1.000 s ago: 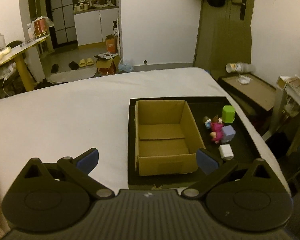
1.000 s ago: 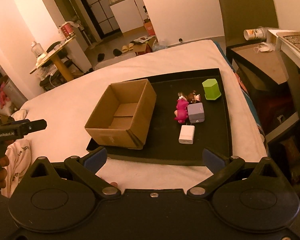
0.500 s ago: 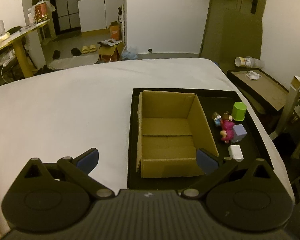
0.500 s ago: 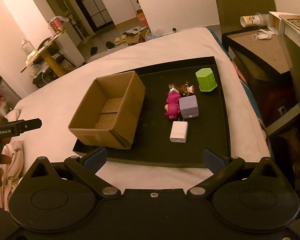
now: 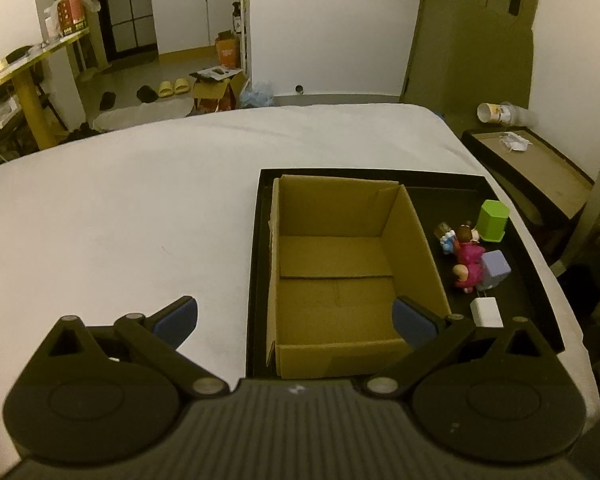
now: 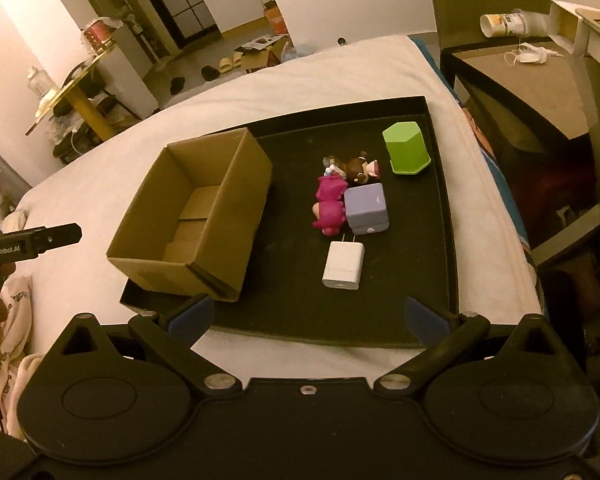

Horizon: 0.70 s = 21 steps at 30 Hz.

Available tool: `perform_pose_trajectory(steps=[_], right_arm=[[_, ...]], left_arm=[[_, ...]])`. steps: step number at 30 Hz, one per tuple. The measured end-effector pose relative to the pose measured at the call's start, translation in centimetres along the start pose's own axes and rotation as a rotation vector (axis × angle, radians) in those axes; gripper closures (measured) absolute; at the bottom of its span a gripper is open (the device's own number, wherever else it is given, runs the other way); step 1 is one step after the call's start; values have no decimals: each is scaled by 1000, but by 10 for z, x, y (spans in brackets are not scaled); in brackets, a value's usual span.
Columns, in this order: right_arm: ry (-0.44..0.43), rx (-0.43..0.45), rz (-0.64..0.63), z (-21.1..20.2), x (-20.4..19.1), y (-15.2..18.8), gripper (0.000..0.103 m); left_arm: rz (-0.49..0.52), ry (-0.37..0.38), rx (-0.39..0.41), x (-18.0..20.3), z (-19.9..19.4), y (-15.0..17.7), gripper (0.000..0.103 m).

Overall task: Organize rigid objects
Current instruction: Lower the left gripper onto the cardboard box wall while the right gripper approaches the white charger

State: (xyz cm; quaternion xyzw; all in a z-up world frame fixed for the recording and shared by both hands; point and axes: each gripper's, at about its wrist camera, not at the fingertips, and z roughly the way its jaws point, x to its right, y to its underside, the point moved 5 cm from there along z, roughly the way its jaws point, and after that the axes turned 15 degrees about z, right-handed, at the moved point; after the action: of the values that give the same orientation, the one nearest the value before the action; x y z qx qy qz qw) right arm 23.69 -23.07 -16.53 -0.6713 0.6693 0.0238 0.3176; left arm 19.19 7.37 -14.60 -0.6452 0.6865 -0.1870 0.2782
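Observation:
An open, empty cardboard box [image 5: 336, 272] [image 6: 196, 216] stands on the left of a black tray [image 6: 440, 216] [image 5: 532, 280] on the white bed. Right of the box lie a green hexagonal block [image 6: 406, 148] [image 5: 493, 221], a purple cube [image 6: 367, 208] [image 5: 496, 268], a pink figure [image 6: 330, 204] [image 5: 470, 264], a small brown-headed figure [image 6: 360, 168] and a white charger [image 6: 343, 265] [image 5: 486, 312]. My left gripper [image 5: 294, 320] is open and empty above the box's near edge. My right gripper [image 6: 308, 316] is open and empty above the tray's near edge.
The white bed [image 5: 120, 220] spreads to the left. A dark side table [image 6: 540, 80] with a tipped paper cup [image 6: 504, 24] stands at the right. The left gripper's body [image 6: 28, 242] shows at the left edge of the right wrist view.
Both grippers have moved forward toward the tray, so the box and the objects look larger. Nothing on the tray has moved.

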Motion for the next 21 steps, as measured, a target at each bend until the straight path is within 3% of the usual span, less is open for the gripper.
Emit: perform_pose_trajectory(steps=[13,21], right_arm=[[34,-63,11,37,4,-11,0],[39,-107,37,58,8,-14,0]], left_arm=[[-38,-23,-81,-7,49,0,3],[-32,-42,-119,-6,75,-4,22]])
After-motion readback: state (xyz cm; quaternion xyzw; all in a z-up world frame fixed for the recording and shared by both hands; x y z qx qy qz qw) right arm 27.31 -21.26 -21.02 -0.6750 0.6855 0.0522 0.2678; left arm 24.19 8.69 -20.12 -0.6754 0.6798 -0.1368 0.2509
